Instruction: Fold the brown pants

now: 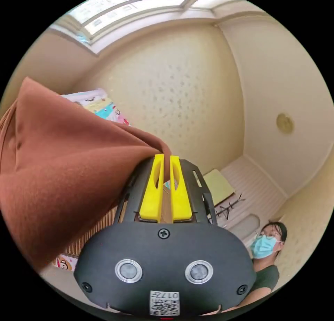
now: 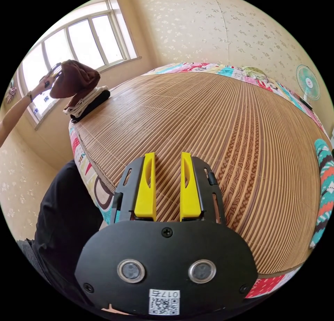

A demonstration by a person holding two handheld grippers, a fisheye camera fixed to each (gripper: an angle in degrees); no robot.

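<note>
Left gripper view: left gripper (image 1: 166,161) tilted up toward wall, yellow jaws nearly closed, pinching fold of brown pants (image 1: 62,167) draped off to one side; person in background. Right gripper view: right gripper (image 2: 167,161) over bamboo mat (image 2: 222,126), jaws parted, nothing between them; pants (image 2: 74,79) raised by window above stack of folded clothes (image 2: 88,103)

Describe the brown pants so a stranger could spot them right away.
Find the bed's woven mat, then its far corner by the window. Above the folded stack there, the brown pants hang bunched from the left gripper, the sole rust-brown cloth lifted off the bed.
</note>
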